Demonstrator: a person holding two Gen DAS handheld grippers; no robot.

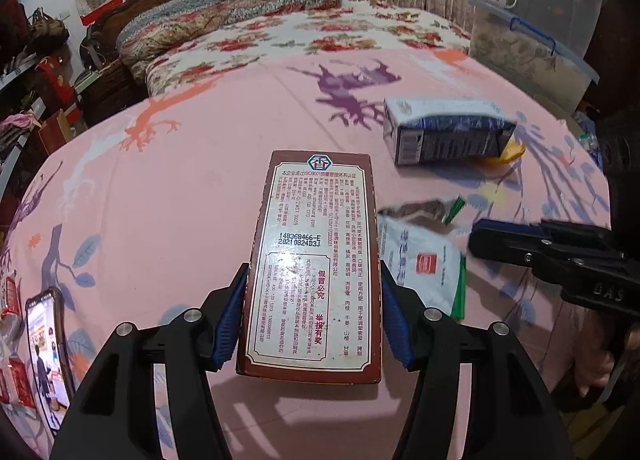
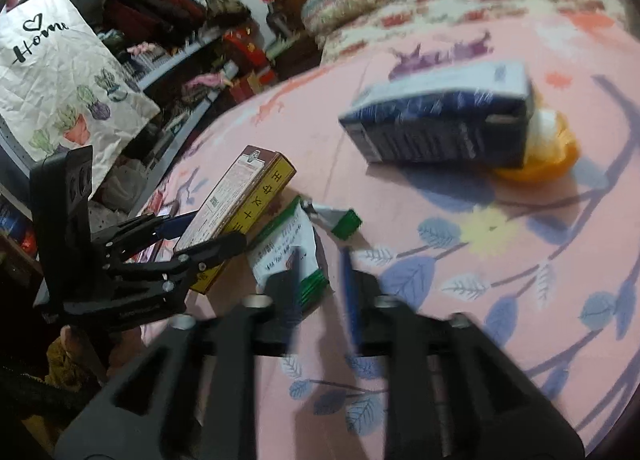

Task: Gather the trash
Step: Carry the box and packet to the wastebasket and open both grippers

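Note:
My left gripper point(image 1: 312, 300) is shut on a brown box with a white printed label point(image 1: 316, 256) and holds it just above the pink bedsheet; it also shows in the right wrist view point(image 2: 236, 204). A white and green packet point(image 1: 428, 264) lies right of the box, also in the right wrist view point(image 2: 288, 248). A small tube with a green cap point(image 2: 336, 220) lies past it. A blue and white carton point(image 1: 444, 132) lies on an orange object point(image 2: 548, 152) farther back. My right gripper point(image 2: 320, 272) is open and empty, over the packet's edge; the view is blurred.
A phone point(image 1: 46, 356) lies at the bed's left edge. Folded quilts point(image 1: 224, 16) lie at the bed's head. Clear storage bins point(image 1: 536, 28) stand at the right. A white "Home" bag point(image 2: 60, 76) hangs at the left, before cluttered shelves.

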